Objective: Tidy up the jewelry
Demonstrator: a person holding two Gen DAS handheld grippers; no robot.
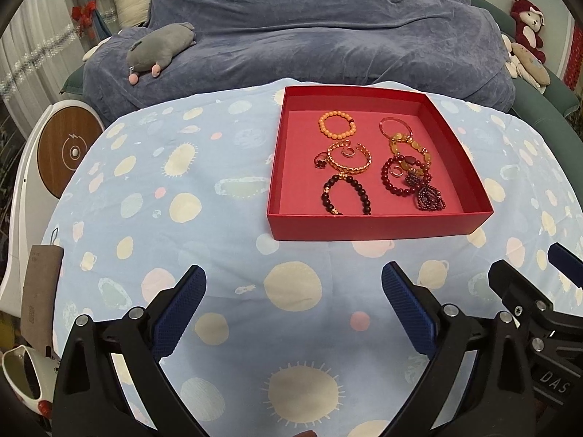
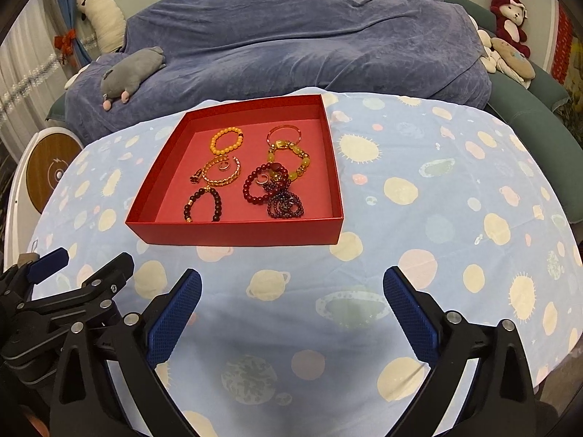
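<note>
A shallow red box [image 1: 371,226] [image 2: 233,235] sits on the blue patterned cloth and holds several pieces of jewelry: an orange bead bracelet [image 1: 337,125] [image 2: 226,141], a gold chain bangle [image 1: 350,158] [image 2: 221,172], a dark bead bracelet [image 1: 345,195] [image 2: 204,204], a yellow stone bracelet [image 1: 410,145] [image 2: 291,158] and a red bead bracelet [image 1: 402,178] [image 2: 264,187]. My left gripper [image 1: 293,284] is open and empty, short of the box. My right gripper [image 2: 291,287] is open and empty, short of the box.
The cloth covers a round table [image 1: 204,189] [image 2: 455,200]. A sofa under a blue blanket [image 1: 309,29] with a grey plush toy [image 1: 160,49] lies behind. A white device with a wooden disc [image 1: 65,153] stands at the left.
</note>
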